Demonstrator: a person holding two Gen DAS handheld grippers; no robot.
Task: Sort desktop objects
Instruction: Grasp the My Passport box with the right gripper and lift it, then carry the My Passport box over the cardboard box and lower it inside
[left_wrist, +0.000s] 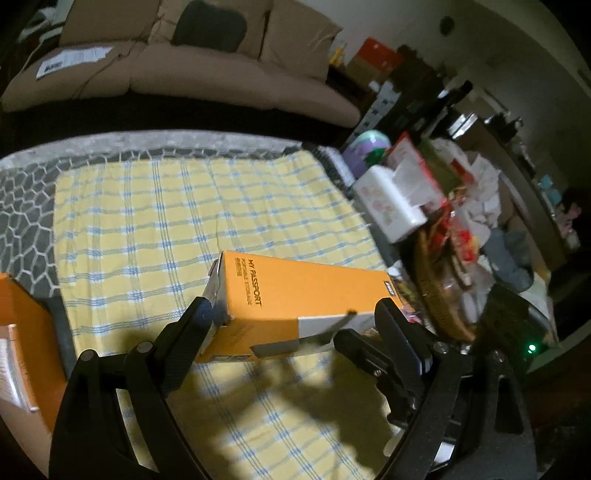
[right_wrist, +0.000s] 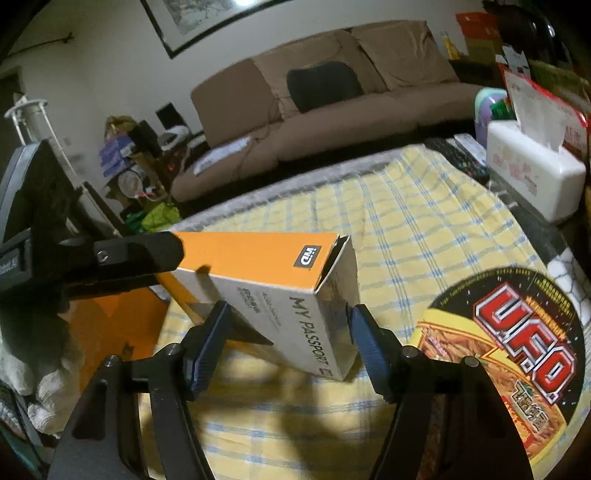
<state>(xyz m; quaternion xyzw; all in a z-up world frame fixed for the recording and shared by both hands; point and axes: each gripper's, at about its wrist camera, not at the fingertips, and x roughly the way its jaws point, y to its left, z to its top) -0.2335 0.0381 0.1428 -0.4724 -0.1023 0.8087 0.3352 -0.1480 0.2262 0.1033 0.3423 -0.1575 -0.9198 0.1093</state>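
An orange and white "My Passport" box (left_wrist: 303, 291) hangs tilted just above the yellow checked cloth (left_wrist: 166, 221), and both grippers hold it. My left gripper (left_wrist: 295, 317) has one pad on each end of the box. In the right wrist view, the box (right_wrist: 280, 273) sits between the blue pads of my right gripper (right_wrist: 286, 321), which press on its near end. The left gripper (right_wrist: 140, 258) clamps the far orange end there. A round U.F.O. noodle bowl (right_wrist: 517, 350) lies on the cloth to the right.
A white tissue box (right_wrist: 532, 173) and remotes (right_wrist: 458, 155) sit at the table's far right. A wicker basket (left_wrist: 436, 288) full of clutter stands beyond the cloth's right edge. Another orange box (left_wrist: 22, 332) lies at the left. A brown sofa (right_wrist: 332, 103) is behind.
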